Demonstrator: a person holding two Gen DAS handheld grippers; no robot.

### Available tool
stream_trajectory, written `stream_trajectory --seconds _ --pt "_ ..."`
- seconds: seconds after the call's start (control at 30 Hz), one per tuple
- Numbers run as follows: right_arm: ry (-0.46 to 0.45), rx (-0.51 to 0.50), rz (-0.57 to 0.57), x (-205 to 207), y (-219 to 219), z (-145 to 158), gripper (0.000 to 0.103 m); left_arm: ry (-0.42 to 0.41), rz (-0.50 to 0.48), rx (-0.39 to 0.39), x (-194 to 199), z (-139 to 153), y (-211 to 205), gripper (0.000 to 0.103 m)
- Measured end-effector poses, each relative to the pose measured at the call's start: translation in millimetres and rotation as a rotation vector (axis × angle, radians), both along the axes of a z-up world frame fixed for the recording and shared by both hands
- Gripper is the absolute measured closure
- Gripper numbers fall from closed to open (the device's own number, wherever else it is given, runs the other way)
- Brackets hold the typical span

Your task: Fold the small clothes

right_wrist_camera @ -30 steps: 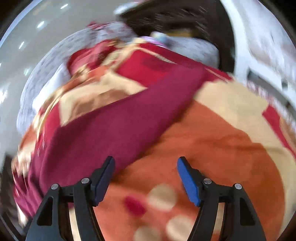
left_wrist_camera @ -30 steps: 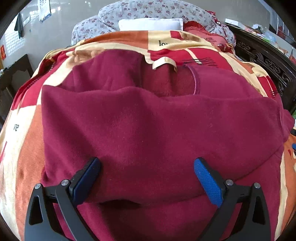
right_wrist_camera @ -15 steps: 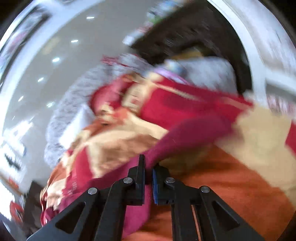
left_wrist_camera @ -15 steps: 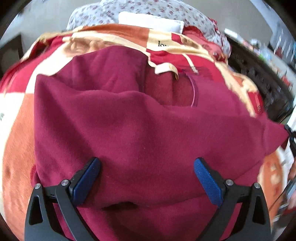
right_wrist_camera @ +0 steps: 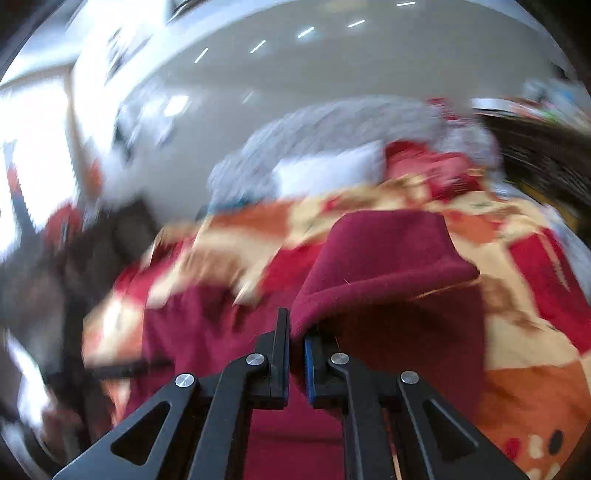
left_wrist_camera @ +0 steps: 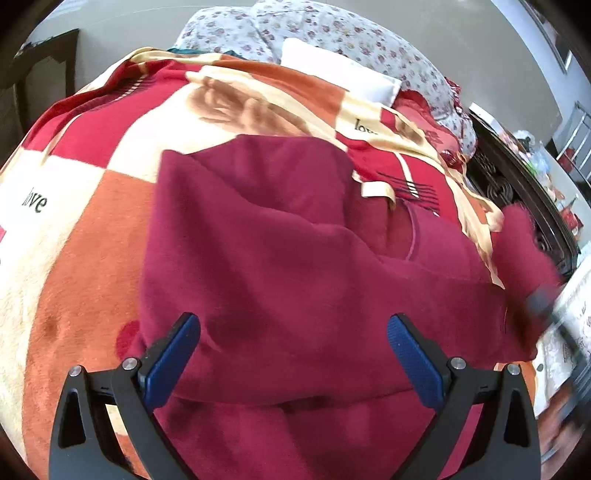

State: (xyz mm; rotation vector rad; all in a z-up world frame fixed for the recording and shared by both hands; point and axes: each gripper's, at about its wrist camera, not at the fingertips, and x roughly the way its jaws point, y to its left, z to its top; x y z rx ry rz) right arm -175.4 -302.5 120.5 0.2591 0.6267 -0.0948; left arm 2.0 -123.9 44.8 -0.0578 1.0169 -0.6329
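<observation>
Maroon fleece makes up the garment [left_wrist_camera: 295, 266] that is lying spread across a checked blanket [left_wrist_camera: 85, 236] of orange, cream and red squares, printed with the word "love" and covering a bed. In the left wrist view the garment is filling the middle of the frame, with its neckline opening [left_wrist_camera: 399, 229] showing toward the far right and a horizontal fold running across its near part. The left tongs [left_wrist_camera: 293, 354] are hovering over the near part of the garment with both blue pads [left_wrist_camera: 173, 356] standing wide apart; the tongs are released and nothing is being pinched between them, though the fleece is lying directly beneath. At the right edge of this view a sleeve [left_wrist_camera: 524, 251] is rising off the blanket, blurred. In the right wrist view the right tongs [right_wrist_camera: 295, 332] are clenched on the edge of that sleeve [right_wrist_camera: 384, 258], the jaws nearly meeting with a thin strip of maroon fabric between them; the cloth is arching up and over from the grip and draping back down toward the blanket [right_wrist_camera: 524, 369]. This view is heavily smeared. Beyond the blanket a floral-print quilt [left_wrist_camera: 332, 33] is heaped at the head of the bed with a white pillow [left_wrist_camera: 340, 72] resting against it, and dark carved wooden furniture [left_wrist_camera: 517, 184] is standing along the right side.
</observation>
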Motion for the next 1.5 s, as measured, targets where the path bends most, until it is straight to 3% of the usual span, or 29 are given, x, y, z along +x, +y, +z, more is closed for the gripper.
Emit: stream_trajectory --seconds 0.07,0.13,0.17,0.2,0.4,0.5,0.6,0.8,0.97,1.03,1.27,1.4,1.5 --pt "0.103 -0.045 0.062 17.7 25.1 -29.7 0.094 0.009 -0.001 0.003 1.5 -2.3 1.1 0.002" --pt "0.18 -0.083 0.09 28.1 41.2 -55.6 0.077 0.018 -0.005 0.005 1.2 -5.1 2.4 0.002" --pt "0.192 -0.072 0.097 27.1 42.8 -62.2 0.061 0.021 -0.008 0.004 0.9 -5.5 2.7 0.002" --pt "0.193 -0.06 0.094 24.5 41.7 -64.5 0.055 0.021 -0.012 0.001 0.4 -5.7 2.7 0.002" --pt "0.12 -0.037 0.05 -6.4 21.0 -44.2 0.038 0.031 -0.026 -0.039 -0.8 -2.5 -3.5 0.002" --pt "0.064 0.027 0.021 -6.4 7.8 -32.3 0.036 0.038 -0.029 -0.045 -3.2 -1.2 -6.6 0.002" --pt "0.068 0.092 0.045 8.0 13.3 -37.2 0.036 0.028 -0.026 -0.068 -4.8 0.9 1.6 0.002" --pt "0.159 0.036 0.148 20.7 48.8 -64.7 0.036 0.065 0.007 -0.118 2.9 -3.2 17.6 0.002" --pt "0.116 0.081 0.118 -0.6 35.1 -49.9 0.034 0.056 -0.028 -0.085 -3.1 -7.6 2.7 0.002" --pt "0.102 0.106 0.102 -13.3 25.6 -44.9 0.027 0.049 -0.033 -0.095 -5.4 -4.9 -0.6 0.002" --pt "0.079 0.14 0.031 -57.6 -1.0 -40.6 0.024 0.064 -0.05 -0.101 -10.9 -4.0 -2.1 0.002" --pt "0.079 0.219 0.0 -67.6 -13.9 -46.6 0.024 0.102 -0.019 -0.151 -8.6 -11.5 11.3 0.002" --pt "0.072 0.225 0.001 -68.8 -14.2 -46.9 0.024 0.139 -0.004 -0.208 -4.9 -12.9 21.3 0.002"
